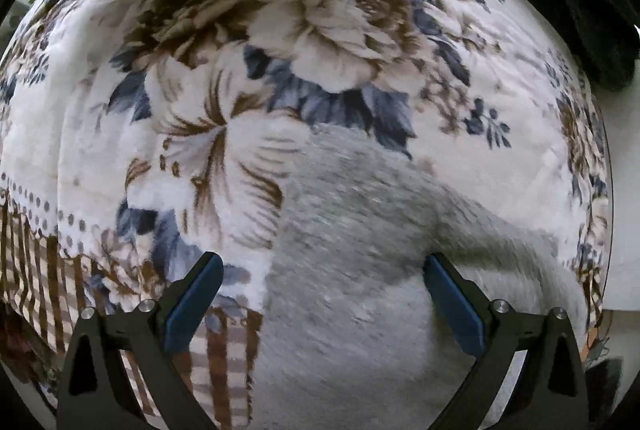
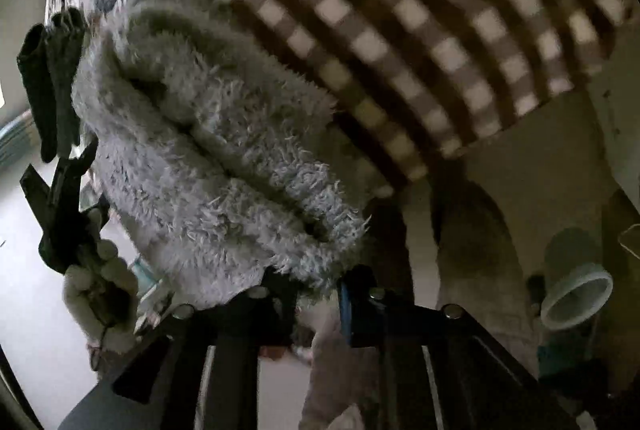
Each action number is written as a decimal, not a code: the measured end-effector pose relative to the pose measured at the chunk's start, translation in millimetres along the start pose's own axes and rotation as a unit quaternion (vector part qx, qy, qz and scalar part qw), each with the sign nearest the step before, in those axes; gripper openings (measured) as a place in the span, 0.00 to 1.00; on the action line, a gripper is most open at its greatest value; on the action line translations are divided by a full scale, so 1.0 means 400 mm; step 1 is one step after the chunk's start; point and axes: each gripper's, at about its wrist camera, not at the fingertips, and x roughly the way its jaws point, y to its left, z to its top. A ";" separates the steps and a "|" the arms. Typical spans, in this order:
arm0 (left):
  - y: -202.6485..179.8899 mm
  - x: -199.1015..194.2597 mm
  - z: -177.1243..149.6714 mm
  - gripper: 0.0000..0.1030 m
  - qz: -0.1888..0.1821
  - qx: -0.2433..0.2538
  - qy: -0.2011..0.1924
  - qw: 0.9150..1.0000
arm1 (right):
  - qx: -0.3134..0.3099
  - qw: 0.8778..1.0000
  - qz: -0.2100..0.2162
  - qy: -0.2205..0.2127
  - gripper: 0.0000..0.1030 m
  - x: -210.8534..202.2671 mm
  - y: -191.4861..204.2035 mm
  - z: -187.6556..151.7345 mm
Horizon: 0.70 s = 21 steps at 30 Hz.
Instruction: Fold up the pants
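Fleecy grey pants (image 2: 224, 166) edge seemingly clamped by R gripper (image 2: 320, 286); L gripper (image 1: 322, 266) spread

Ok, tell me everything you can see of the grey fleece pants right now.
The grey fleece pants look shaggy and soft, bunched into thick rolled folds. One end sits pinched between the right tool's narrowed jaws. The rest trails onto the floral blanket, lying flat there as a pale grey stretch under the left tool, whose wide jaws grip nothing. Waistband and cuffs cannot be told apart.

A floral blanket (image 1: 320, 42) covers the bed — checked border (brown) — pale floor (image 2: 36, 330) beneath.
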 end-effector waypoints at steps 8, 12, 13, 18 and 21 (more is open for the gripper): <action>-0.003 -0.039 0.011 0.99 -0.035 0.001 -0.008 0.999 | -0.154 0.976 -0.020 -0.151 0.74 -0.174 0.211 0.090; 0.021 -0.021 0.043 0.78 -0.052 -0.013 -0.013 0.998 | -0.193 0.973 -0.048 -0.120 0.70 -0.089 0.271 0.237; 0.030 -0.014 0.049 0.63 -0.064 -0.021 -0.014 0.998 | -0.199 0.973 -0.040 -0.109 0.50 -0.071 0.292 0.254; 0.069 -0.002 0.051 0.30 -0.107 -0.058 -0.013 0.992 | -0.237 0.956 -0.071 -0.155 0.30 -0.081 0.367 0.237; 0.100 -0.003 0.041 0.29 -0.129 -0.093 -0.015 0.987 | -0.256 0.944 -0.068 -0.199 0.29 -0.142 0.417 0.212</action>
